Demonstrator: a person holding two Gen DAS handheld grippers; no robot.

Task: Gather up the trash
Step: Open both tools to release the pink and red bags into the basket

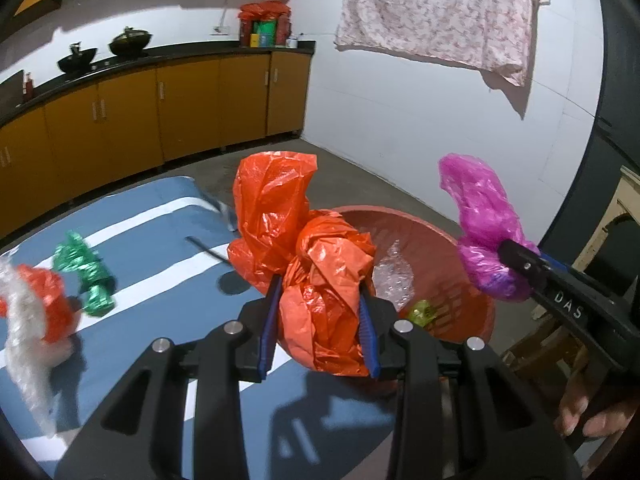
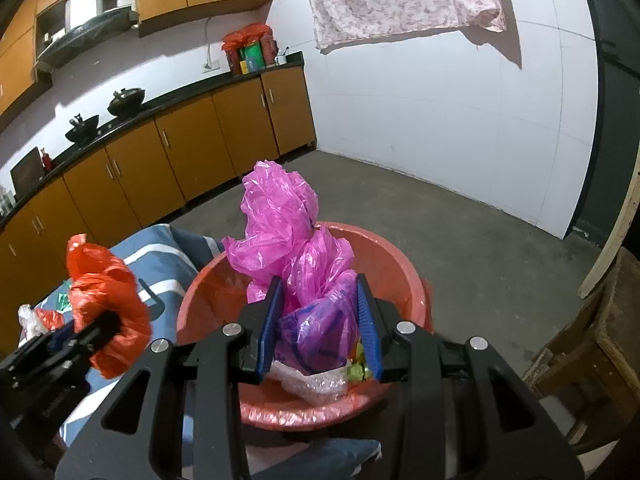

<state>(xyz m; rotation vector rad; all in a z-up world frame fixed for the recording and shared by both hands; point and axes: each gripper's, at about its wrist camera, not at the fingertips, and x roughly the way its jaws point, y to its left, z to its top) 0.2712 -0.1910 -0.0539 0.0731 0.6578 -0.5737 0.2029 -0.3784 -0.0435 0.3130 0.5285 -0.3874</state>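
So the right gripper [image 2: 320,320], clamped on the crumpled pink plastic bag [image 2: 296,240], is already over the red basket [image 2: 404,268], while the left gripper [image 1: 320,320], clamped on the orange plastic bag [image 1: 296,240], hangs over the basket's near-left rim, a bit further off.

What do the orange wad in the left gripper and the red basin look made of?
Orange wad: thin glossy plastic film, likely a carrier bag; sharp crinkles and shiny highlights. Red basin: apparently rigid moulded plastic, smooth rolled rim, with slots in its wall.
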